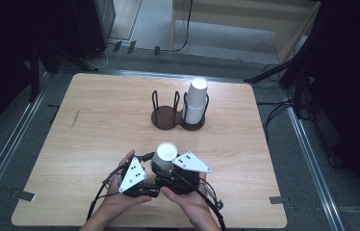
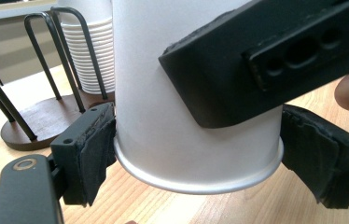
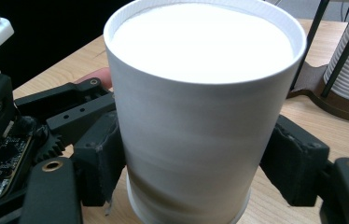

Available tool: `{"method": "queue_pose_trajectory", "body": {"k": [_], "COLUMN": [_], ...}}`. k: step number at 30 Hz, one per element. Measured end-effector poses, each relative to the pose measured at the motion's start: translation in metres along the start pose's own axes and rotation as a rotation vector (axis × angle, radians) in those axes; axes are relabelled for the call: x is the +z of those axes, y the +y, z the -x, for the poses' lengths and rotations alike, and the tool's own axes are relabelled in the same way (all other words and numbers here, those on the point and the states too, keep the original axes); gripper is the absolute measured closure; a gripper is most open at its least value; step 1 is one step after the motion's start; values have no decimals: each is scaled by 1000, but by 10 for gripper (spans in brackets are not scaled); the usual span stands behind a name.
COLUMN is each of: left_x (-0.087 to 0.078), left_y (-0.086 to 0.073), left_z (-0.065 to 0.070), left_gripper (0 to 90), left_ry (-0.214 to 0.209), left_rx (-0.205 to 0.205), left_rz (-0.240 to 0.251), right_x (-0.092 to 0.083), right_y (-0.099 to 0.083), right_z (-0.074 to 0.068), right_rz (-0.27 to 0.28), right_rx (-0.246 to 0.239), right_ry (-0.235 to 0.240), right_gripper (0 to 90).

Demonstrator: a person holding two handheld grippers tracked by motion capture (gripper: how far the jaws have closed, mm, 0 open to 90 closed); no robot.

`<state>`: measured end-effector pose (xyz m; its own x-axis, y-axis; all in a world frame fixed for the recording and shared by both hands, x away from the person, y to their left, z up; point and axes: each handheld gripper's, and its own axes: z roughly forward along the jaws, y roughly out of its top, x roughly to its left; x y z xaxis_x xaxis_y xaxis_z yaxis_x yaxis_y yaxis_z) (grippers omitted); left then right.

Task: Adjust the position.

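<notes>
Cup upside down between both jaws

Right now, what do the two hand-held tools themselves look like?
Both the left tool and right tool are black, each topped by a grey three-cornered plate with black dots. Their jaws carry dark padded faces. Black cables trail toward the table's near edge. The person's forearms are bare, no sleeves visible.

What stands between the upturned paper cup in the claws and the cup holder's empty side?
Nothing visible does. Only bare table lies between the paper cup and the holder's empty side; the stack of cups fills the other side, off that path.
</notes>
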<state>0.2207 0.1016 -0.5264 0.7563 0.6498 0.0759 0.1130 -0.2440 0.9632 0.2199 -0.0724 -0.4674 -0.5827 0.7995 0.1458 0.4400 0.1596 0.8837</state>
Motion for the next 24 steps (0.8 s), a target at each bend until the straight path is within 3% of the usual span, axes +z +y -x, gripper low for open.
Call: {"method": "queue_pose_trajectory", "body": {"k": [12,17,24], "left_x": [-3,-3,-10], "left_y": [-1,-4,-7], "left_z": [-5,-10,-20], "left_gripper": [136,139,140], "left_ry": [7,16,39], "left_rx": [-17,-40,-60], "left_rz": [-33,-79,-90], "right_x": [-3,-9,-15], "right_y": [2,7,11], "right_z": [0,4,12], "right_rz": [14,43,59], "right_rx": [-2,7,21], "right_ry": [11,-6,-33], "right_gripper": [298,303,308]}}
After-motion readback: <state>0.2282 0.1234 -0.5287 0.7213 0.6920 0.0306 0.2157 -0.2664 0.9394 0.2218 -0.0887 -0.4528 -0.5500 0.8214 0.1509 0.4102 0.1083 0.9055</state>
